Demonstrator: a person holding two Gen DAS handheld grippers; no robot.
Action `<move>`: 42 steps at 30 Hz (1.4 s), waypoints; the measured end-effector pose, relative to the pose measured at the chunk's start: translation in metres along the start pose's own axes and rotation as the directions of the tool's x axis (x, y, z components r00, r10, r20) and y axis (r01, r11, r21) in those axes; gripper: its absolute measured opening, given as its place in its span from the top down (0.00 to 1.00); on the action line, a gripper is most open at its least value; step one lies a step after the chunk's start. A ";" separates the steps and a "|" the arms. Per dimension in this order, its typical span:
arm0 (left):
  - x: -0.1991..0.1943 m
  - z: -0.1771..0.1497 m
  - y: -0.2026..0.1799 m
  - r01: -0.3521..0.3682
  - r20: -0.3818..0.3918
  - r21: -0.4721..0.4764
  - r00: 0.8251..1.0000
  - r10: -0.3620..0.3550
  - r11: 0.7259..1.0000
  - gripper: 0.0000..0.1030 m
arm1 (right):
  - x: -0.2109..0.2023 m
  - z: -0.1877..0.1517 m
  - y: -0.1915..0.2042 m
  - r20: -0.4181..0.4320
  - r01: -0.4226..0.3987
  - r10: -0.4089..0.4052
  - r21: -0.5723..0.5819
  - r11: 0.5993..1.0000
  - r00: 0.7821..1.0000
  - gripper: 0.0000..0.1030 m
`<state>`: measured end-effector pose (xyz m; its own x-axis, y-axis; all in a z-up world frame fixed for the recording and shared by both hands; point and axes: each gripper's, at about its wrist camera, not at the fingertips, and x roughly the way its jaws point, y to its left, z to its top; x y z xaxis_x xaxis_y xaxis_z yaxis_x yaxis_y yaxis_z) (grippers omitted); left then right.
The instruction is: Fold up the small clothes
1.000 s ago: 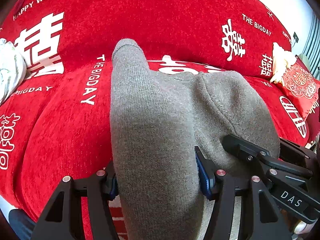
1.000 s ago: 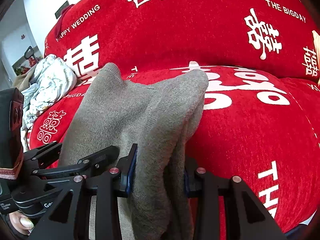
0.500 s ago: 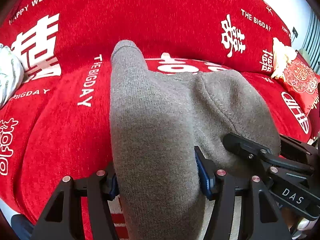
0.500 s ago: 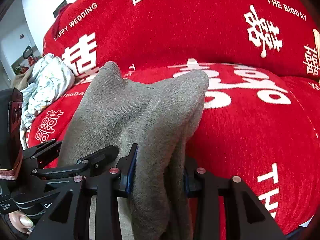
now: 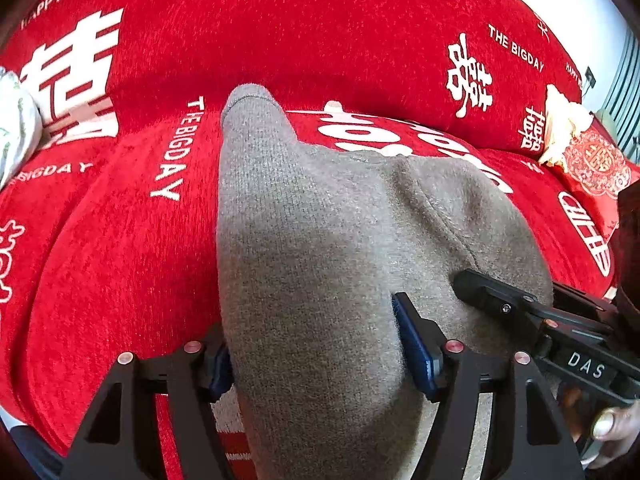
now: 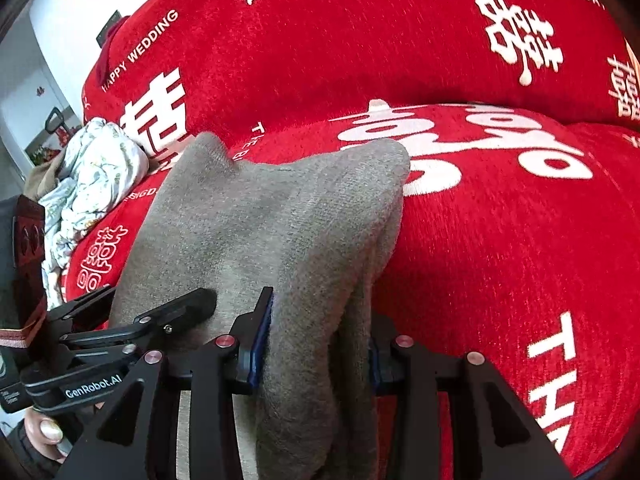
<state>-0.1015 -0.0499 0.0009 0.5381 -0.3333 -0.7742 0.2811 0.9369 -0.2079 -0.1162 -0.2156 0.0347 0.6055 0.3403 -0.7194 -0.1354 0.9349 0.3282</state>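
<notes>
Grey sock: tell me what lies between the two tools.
Only the grey sock itself spans from the left tool to the right tool; both wrist views show each clamped on it.

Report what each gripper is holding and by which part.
Both hold the same grey knit garment: the left gripper is clamped on a bunched fold at its near edge, the right gripper on another fold of that near edge.
</notes>
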 end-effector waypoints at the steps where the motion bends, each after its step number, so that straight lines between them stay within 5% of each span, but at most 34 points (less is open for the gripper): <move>1: 0.000 0.000 0.002 -0.006 0.000 -0.004 1.000 0.006 1.000 0.25 | 0.001 0.000 -0.004 -0.002 -0.006 0.006 0.013 1.000 1.000 0.52; 4: -0.003 0.000 0.006 -0.031 -0.004 0.004 1.000 0.031 1.000 0.16 | 0.001 0.000 -0.014 -0.007 0.017 -0.017 0.044 0.999 1.000 0.36; 9: -0.037 0.018 0.008 -0.081 0.071 -0.013 0.994 0.082 0.997 0.16 | -0.029 0.011 -0.019 0.106 0.057 -0.064 0.066 0.996 0.992 0.35; 12: -0.037 0.039 0.005 -0.138 0.074 0.003 0.988 0.138 0.990 0.16 | -0.040 0.026 -0.009 0.166 0.018 -0.022 0.029 0.999 0.986 0.35; 15: -0.008 0.056 0.006 -0.311 -0.004 0.069 0.950 0.312 0.948 0.16 | -0.023 0.039 0.005 0.107 -0.066 0.068 -0.021 0.998 0.992 0.34; 17: 0.014 0.058 0.012 -0.344 -0.068 0.084 0.934 0.350 0.935 0.16 | 0.006 0.044 0.005 0.004 -0.079 0.079 0.002 0.997 0.997 0.34; 20: 0.030 0.056 0.016 -0.343 -0.080 0.084 0.934 0.349 0.936 0.16 | 0.035 0.046 -0.005 -0.073 -0.040 0.043 0.041 0.998 0.996 0.35; 27: 0.037 0.059 0.017 -0.340 -0.092 0.090 0.933 0.347 0.936 0.15 | 0.047 0.054 0.007 -0.100 0.040 -0.045 -0.049 0.998 0.994 0.35; 36: -0.018 0.035 0.007 -0.271 -0.017 0.104 0.962 0.274 0.957 0.16 | -0.013 0.019 0.039 0.003 0.024 -0.024 -0.171 0.985 1.000 0.34; 42: -0.033 0.009 0.004 -0.278 0.023 0.126 0.960 0.277 0.952 0.15 | -0.018 -0.017 0.043 -0.010 0.022 -0.025 -0.248 0.969 1.000 0.34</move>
<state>-0.1114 -0.0357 0.0311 0.6134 -0.0627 -0.7873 0.2183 0.9715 0.0927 -0.1466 -0.1799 0.0512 0.6006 0.3177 -0.7337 -0.3123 0.9380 0.1506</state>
